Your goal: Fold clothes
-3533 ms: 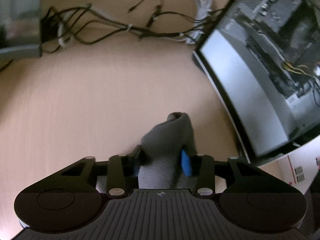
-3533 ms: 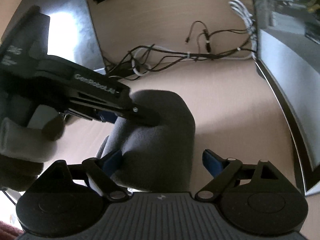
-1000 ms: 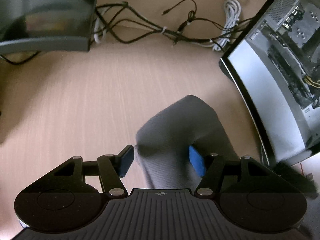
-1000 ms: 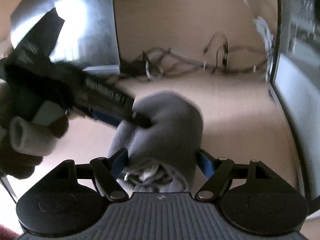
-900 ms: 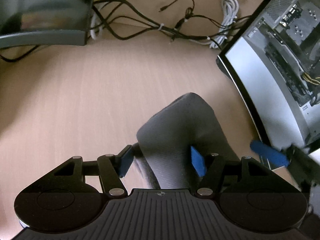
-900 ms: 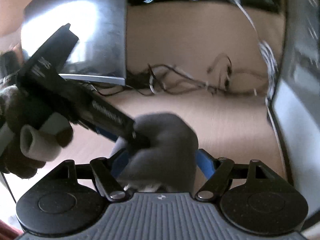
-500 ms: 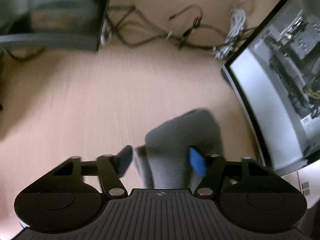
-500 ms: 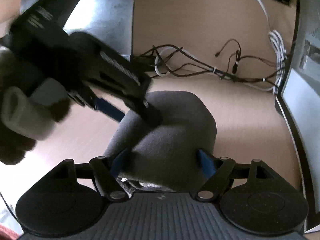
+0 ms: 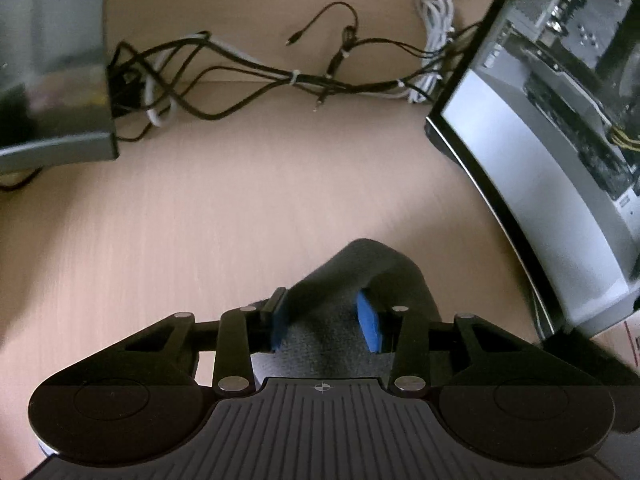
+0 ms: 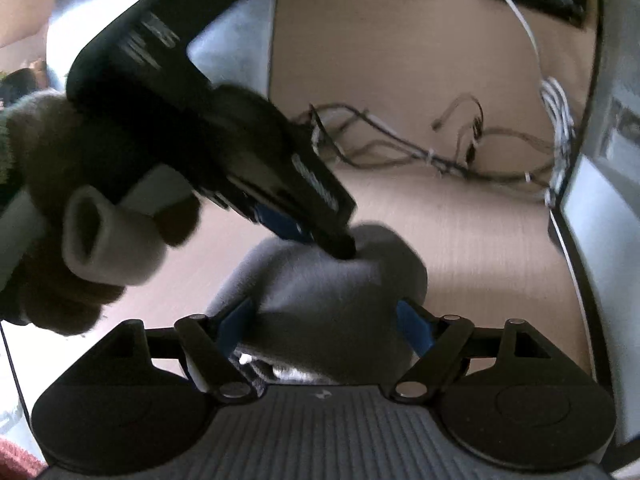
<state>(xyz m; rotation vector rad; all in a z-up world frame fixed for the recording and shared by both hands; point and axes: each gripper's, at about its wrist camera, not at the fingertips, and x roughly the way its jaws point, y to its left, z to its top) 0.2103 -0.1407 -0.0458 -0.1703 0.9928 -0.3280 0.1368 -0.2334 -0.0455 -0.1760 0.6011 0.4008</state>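
Grey knitted sock-like garment (image 10: 332, 292), bunched into a soft rounded lump, sits on the pale wood-grain tabletop (image 9: 192, 240) and is the only clothing item in view. The left gripper (image 9: 326, 318) has just been closing, and its blue pads now pinch a raised fold of the fabric near the top of the lump. In the right wrist view its black finger tip digs into the crown of the lump, held by a gloved hand (image 10: 52, 216). The right gripper (image 10: 326, 326) brackets the wide body of the lump, jaws spread far; both pads appear to touch the cloth, so likely a loose hold on it. To do this step well: keep the left pinch firm on the fold edge, pull it over smoothly while the right steadies the bulk, and don't drag the whole lump across the table. Take care near the tangle of black and white cables (image 9: 296, 80) at the back. Count: one garment, two grippers, one gloved hand visible, one cable bundle, one open silver computer case (image 9: 560, 140) on the right, and one dark box (image 9: 52, 80) on the left.
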